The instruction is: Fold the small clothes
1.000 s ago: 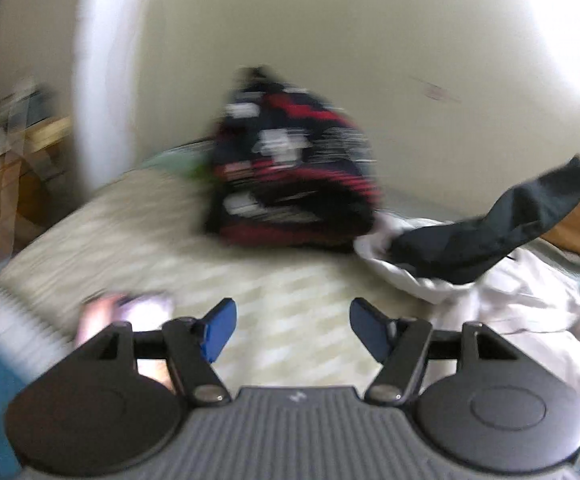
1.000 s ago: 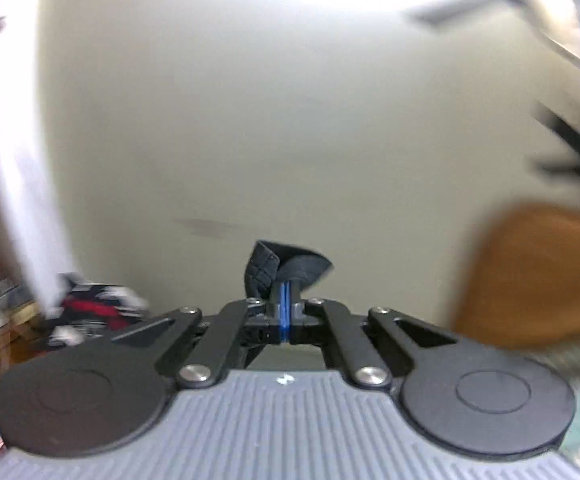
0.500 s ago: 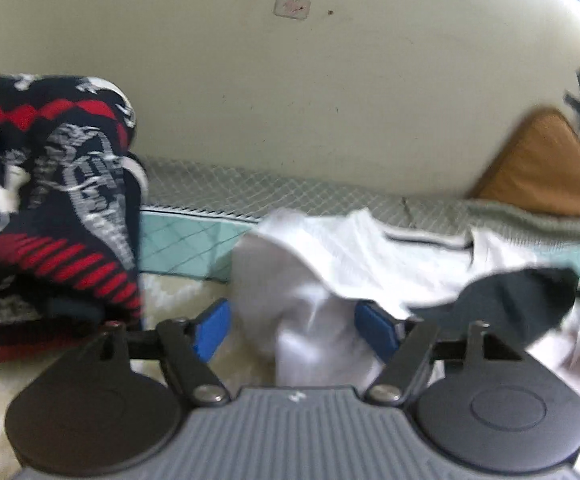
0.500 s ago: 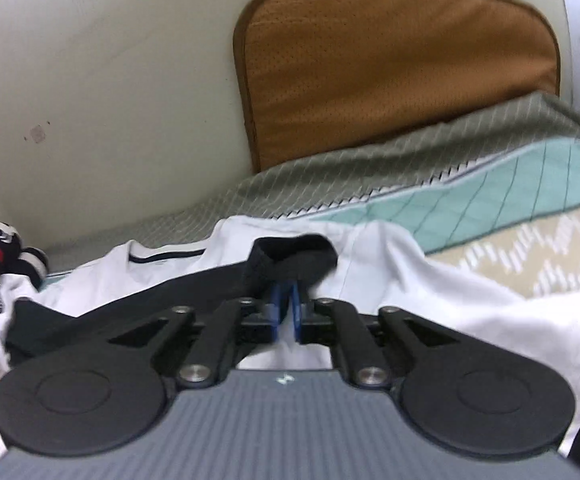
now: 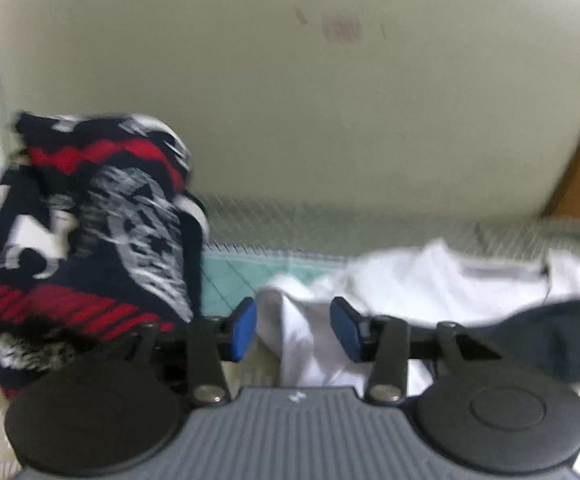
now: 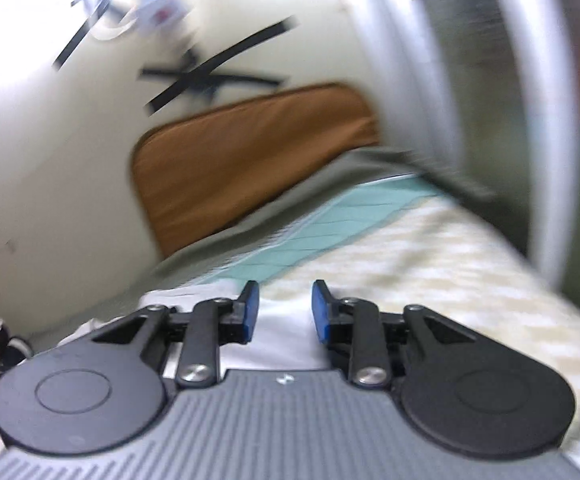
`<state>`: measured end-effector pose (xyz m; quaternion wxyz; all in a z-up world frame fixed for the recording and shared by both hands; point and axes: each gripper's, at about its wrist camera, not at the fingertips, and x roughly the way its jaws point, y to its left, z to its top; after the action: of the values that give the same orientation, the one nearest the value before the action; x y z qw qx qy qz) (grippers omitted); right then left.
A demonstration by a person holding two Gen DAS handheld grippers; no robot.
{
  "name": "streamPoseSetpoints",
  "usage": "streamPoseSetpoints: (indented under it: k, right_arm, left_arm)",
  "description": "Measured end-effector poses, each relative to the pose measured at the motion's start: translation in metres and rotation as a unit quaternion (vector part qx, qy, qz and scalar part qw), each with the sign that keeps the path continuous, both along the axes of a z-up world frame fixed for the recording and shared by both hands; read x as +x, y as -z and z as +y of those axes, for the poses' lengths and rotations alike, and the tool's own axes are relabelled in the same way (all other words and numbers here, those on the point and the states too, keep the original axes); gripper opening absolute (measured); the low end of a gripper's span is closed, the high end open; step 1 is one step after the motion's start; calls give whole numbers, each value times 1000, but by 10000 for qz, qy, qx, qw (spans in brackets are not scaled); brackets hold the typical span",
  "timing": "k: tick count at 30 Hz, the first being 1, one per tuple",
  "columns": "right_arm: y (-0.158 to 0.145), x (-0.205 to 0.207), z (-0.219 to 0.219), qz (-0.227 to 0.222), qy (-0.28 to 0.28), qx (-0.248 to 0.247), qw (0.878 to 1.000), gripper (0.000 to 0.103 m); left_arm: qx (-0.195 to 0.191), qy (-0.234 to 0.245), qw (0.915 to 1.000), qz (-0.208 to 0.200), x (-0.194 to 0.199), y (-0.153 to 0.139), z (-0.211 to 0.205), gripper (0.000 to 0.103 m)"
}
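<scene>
A white garment (image 5: 390,280) lies crumpled on the bed, with a black garment (image 5: 546,336) lying over its right part. My left gripper (image 5: 293,328) is open, its blue pads on either side of a raised fold of the white cloth, not closed on it. My right gripper (image 6: 282,310) is open and empty, low over an edge of the white garment (image 6: 277,340) on the bed. The black garment does not show in the right wrist view.
A folded dark sweater with red and white pattern (image 5: 89,232) stands at the left by the wall. A brown cushion (image 6: 249,152) leans on the wall. The bedspread (image 6: 430,256) is cream and teal. A white bed post (image 6: 546,120) rises at the right.
My right gripper has opened and let go of the black garment, then swung right toward the bed's end. My left gripper has closed in on the white fold.
</scene>
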<state>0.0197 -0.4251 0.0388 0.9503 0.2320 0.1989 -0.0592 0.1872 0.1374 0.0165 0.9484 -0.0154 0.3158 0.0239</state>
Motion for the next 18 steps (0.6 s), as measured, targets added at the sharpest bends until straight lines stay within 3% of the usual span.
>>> streamPoseSetpoints:
  k: [3, 5, 10, 15, 16, 17, 18]
  right_arm:
    - [12, -47, -10, 167, 436, -134, 9988, 40]
    - [21, -72, -9, 340, 577, -219, 9975, 40]
    - [40, -102, 8, 494, 573, -333, 9966, 54]
    - [60, -86, 11, 836, 854, -772, 9898, 54]
    - [65, -79, 8, 930, 873, -813, 9885, 49]
    - [70, -72, 5, 987, 748, -795, 9891, 17]
    - [72, -66, 4, 986, 661, -801, 9897, 5]
  left_arm:
    - [-552, -103, 9979, -325, -18, -16, 6, 43]
    - [-763, 137, 9963, -365, -22, -17, -2, 43]
    - [-593, 919, 9938, -215, -28, 2, -43, 43]
    - [-482, 1133, 9922, 203, -20, 39, -54, 43]
    - [-464, 1142, 9921, 243, -20, 42, -54, 43]
    - [-479, 1155, 9918, 263, -20, 43, -53, 43]
    - [-526, 1165, 9915, 257, -22, 41, -51, 43]
